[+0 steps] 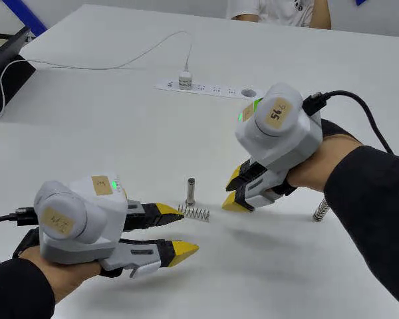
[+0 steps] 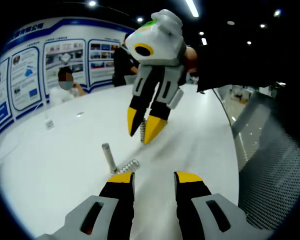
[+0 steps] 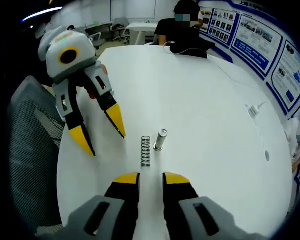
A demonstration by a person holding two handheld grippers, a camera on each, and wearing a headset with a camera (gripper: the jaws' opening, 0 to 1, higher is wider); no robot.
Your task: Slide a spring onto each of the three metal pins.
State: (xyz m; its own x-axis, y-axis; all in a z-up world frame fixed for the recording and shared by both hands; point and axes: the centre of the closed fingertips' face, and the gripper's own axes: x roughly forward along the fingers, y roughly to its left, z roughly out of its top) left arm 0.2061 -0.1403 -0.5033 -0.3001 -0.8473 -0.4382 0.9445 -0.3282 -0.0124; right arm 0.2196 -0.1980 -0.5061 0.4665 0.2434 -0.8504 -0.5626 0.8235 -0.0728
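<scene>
One spring (image 1: 195, 212) lies flat on the white table (image 1: 120, 133), just beside the foot of one metal pin (image 1: 191, 191). The pin stands upright and bare, nothing on it. In the head view the spring sits between the two grippers, touching or nearly touching the upper yellow tip of the left gripper (image 1: 186, 230); contact unclear.

The head view also shows a second spring (image 1: 320, 209) near the right wrist, partly hidden by the hand. A power strip (image 1: 206, 88) with a plugged-in charger (image 1: 185, 80) and a white cable (image 1: 106, 66) lies further back on the table. The left gripper view puts pin and spring just ahead of its left tip, off the centre of the gap, with the right gripper (image 1: 231, 193) hanging above and beyond them, tips down. The right gripper view shows the spring lying lengthwise straight ahead of its gap, the pin just to the spring's right, and the left gripper off to the left. It also has a seated person (image 3: 182, 30) at the far end of the table.

Left hand is low, the gripper roughly level and pointing right toward the spring. Right hand is raised, the gripper tilted down and left toward the pin.

Left jaws are apart, holding nothing. Right jaws are apart by a narrower gap, also holding nothing, with pin and spring ahead of them, not between the tips.
</scene>
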